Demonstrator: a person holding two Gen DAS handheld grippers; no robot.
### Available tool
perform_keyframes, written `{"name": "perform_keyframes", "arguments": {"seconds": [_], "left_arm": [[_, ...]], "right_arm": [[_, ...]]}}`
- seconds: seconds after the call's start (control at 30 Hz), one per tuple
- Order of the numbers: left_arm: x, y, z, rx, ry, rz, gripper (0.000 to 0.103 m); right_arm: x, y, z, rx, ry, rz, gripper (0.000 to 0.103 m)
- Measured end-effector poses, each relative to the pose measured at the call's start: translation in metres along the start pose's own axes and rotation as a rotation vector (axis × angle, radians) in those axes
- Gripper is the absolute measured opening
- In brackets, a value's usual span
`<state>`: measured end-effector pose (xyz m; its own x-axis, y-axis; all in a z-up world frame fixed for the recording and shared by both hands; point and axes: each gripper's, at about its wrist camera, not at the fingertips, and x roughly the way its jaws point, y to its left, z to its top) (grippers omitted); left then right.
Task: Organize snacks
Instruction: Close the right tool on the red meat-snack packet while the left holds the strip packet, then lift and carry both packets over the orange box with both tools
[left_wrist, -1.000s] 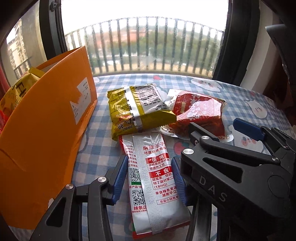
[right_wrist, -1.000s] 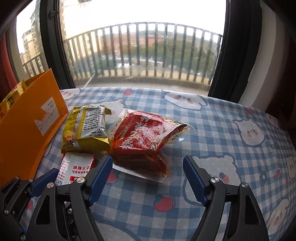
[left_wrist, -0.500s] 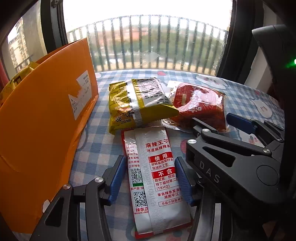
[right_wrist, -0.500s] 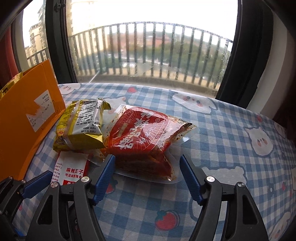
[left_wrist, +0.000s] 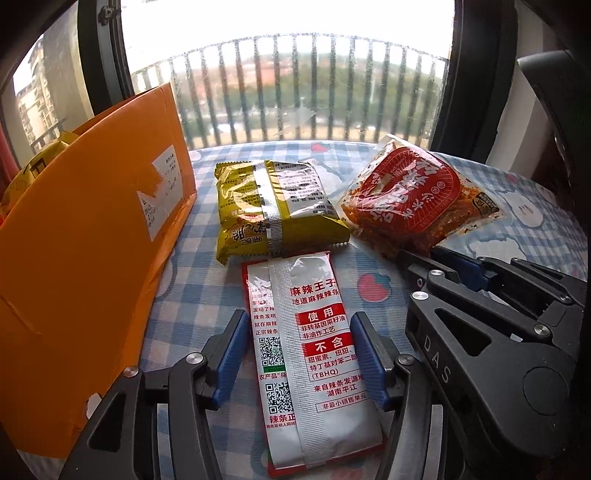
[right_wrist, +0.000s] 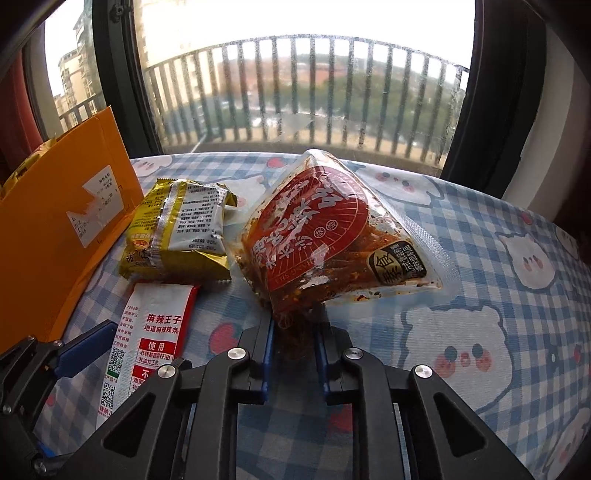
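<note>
Right gripper pinches the red snack pouch; left gripper stands spread around the white-and-red packet.

The right jaws have just closed on the near edge of the red pouch, which is tilted up from the checked tabletop. The left jaws have just opened a little; the white-and-red packet lies flat between the fingers, not pressed. The yellow packet lies just behind it, toward the window edge. The orange box stands at the left edge.
</note>
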<state>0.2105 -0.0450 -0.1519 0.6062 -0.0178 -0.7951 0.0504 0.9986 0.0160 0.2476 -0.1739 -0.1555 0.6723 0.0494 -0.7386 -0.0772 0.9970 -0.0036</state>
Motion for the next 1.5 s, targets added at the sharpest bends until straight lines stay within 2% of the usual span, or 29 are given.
{"name": "perform_keyframes", "arguments": {"seconds": [0.27, 0.77, 1.07, 1.5], "left_arm": [[-0.013, -0.005, -0.012, 0.042, 0.013, -0.037, 0.051], [-0.046, -0.015, -0.041, 0.063, -0.001, -0.071, 0.043], [-0.076, -0.018, -0.044, 0.067, -0.058, -0.077, 0.043], [-0.134, -0.016, -0.034, 0.067, -0.164, -0.088, 0.043]], "right_arm": [[-0.026, 0.005, -0.022, 0.054, 0.031, 0.050, 0.019], [-0.066, 0.005, -0.057, 0.128, 0.028, 0.057, 0.019], [-0.096, 0.001, -0.065, 0.137, -0.026, 0.058, 0.019], [-0.157, 0.007, -0.054, 0.136, -0.144, 0.063, 0.019]]}}
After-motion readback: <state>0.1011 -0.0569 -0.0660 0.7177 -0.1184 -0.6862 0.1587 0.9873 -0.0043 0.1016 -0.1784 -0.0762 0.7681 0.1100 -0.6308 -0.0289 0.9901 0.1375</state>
